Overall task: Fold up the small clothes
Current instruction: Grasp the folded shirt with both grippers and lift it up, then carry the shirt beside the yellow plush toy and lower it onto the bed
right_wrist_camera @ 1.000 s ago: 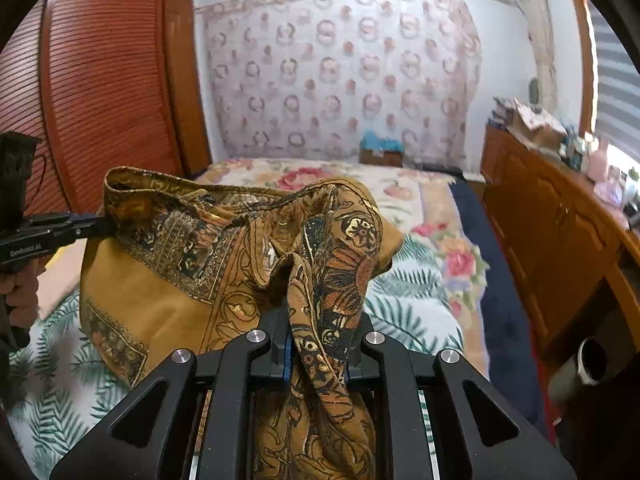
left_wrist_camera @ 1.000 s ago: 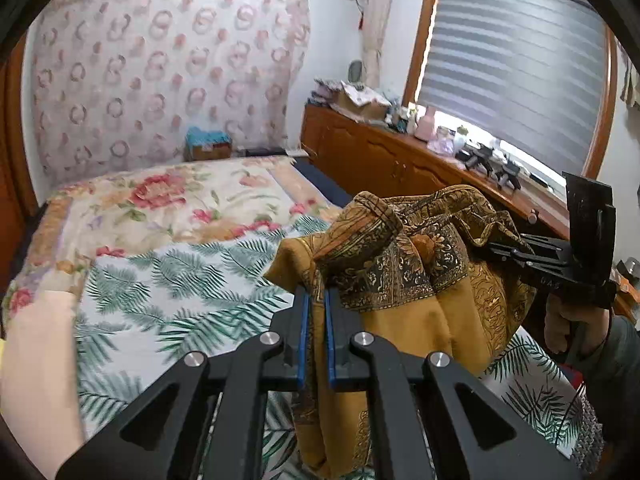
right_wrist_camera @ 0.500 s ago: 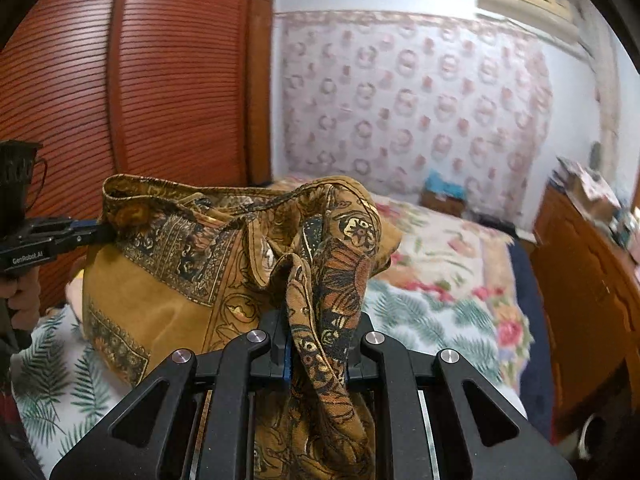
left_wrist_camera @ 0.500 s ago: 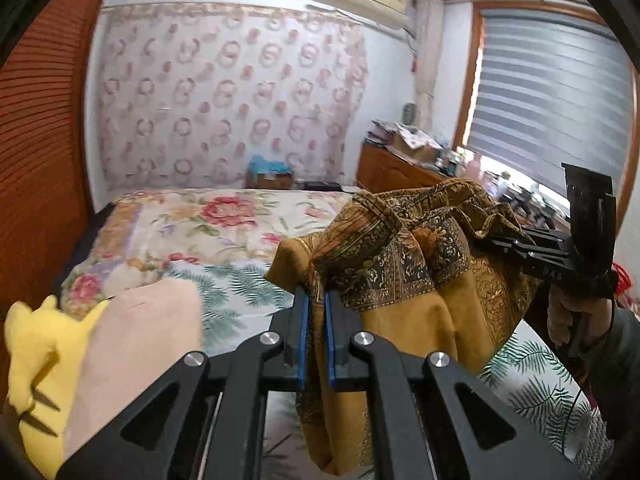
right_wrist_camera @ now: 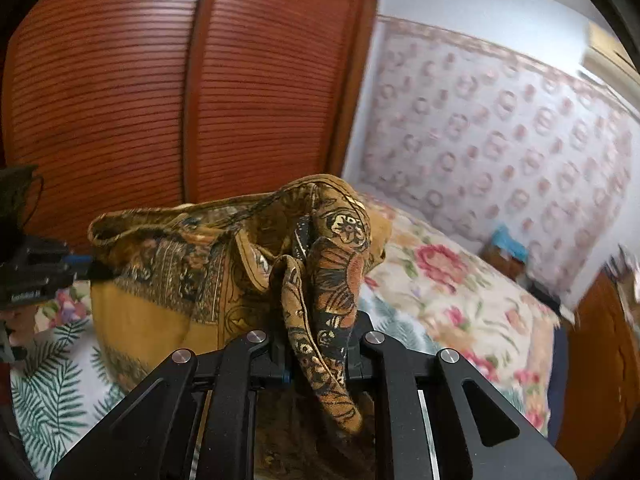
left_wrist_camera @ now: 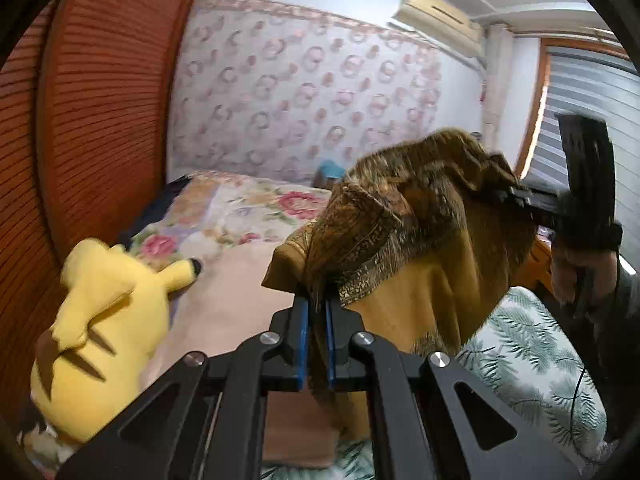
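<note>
A mustard-yellow garment (left_wrist_camera: 424, 280) with dark patterned borders hangs in the air above the bed, stretched between both grippers. My left gripper (left_wrist_camera: 318, 308) is shut on one corner of it, with cloth pinched between the blue pads. My right gripper (right_wrist_camera: 316, 344) is shut on the other bunched corner of the garment (right_wrist_camera: 224, 264), and a patterned fold drapes over its jaws. In the left wrist view, the right gripper (left_wrist_camera: 516, 196) shows at the far right with a hand (left_wrist_camera: 568, 280) under it. In the right wrist view, the left gripper (right_wrist_camera: 80, 264) shows at the far left.
A yellow plush toy (left_wrist_camera: 100, 324) lies on a beige pillow (left_wrist_camera: 228, 312) at the left. The bed has a palm-leaf sheet (left_wrist_camera: 532, 360) and a floral cover (right_wrist_camera: 452, 296). A red slatted wardrobe (right_wrist_camera: 160, 92) stands close on the left, a wooden cabinet (right_wrist_camera: 600, 360) on the right.
Both grippers have swung to the left with the garment held between them; the wardrobe, pillow and plush toy have come into view. Both grips are unchanged.
</note>
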Demonstrator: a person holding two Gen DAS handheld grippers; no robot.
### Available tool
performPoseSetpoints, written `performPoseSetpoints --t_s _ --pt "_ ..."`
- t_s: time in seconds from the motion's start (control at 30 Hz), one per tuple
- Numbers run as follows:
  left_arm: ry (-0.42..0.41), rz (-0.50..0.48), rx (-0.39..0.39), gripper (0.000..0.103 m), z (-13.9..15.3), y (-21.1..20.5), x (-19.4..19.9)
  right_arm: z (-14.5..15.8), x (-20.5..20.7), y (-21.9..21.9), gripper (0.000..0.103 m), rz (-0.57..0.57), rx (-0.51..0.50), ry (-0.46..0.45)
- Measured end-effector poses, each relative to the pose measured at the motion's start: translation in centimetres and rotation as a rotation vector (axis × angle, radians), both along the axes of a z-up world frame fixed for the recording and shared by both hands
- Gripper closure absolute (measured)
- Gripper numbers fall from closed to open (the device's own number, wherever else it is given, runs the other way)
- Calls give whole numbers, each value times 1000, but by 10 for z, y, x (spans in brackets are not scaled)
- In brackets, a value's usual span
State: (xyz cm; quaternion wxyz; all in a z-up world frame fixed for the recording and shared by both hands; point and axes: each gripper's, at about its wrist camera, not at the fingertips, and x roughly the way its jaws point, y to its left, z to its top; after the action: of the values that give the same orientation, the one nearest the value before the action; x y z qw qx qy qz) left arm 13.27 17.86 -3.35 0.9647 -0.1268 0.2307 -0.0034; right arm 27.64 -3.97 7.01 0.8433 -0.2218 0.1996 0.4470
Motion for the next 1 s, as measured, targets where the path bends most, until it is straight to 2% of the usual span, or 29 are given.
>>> performPoseSetpoints --t_s 0.17,0.37,0.67,0.77,0.8,0.9,0.97,1.0 --pt "30 66 -40 99 -25 20 -20 -12 12 62 90 98 -46 -10" --pt "45 123 -110 99 -42 32 -41 -29 24 122 90 183 -68 32" --pt "120 202 -130 101 -69 54 -37 -60 51 169 89 164 -134 96" --pt "134 205 -136 101 -75 58 -38 -69 58 175 86 149 -142 109" --pt "135 204 -133 101 -74 58 -38 -71 62 174 81 145 -143 111" --pt "135 191 -103 101 -66 49 -38 -75 67 172 79 107 -157 128" --pt "133 176 -91 95 -63 46 -37 -75 69 171 71 90 -157 129" --pt "124 169 -89 91 -60 45 -37 -73 67 170 60 77 -156 117"
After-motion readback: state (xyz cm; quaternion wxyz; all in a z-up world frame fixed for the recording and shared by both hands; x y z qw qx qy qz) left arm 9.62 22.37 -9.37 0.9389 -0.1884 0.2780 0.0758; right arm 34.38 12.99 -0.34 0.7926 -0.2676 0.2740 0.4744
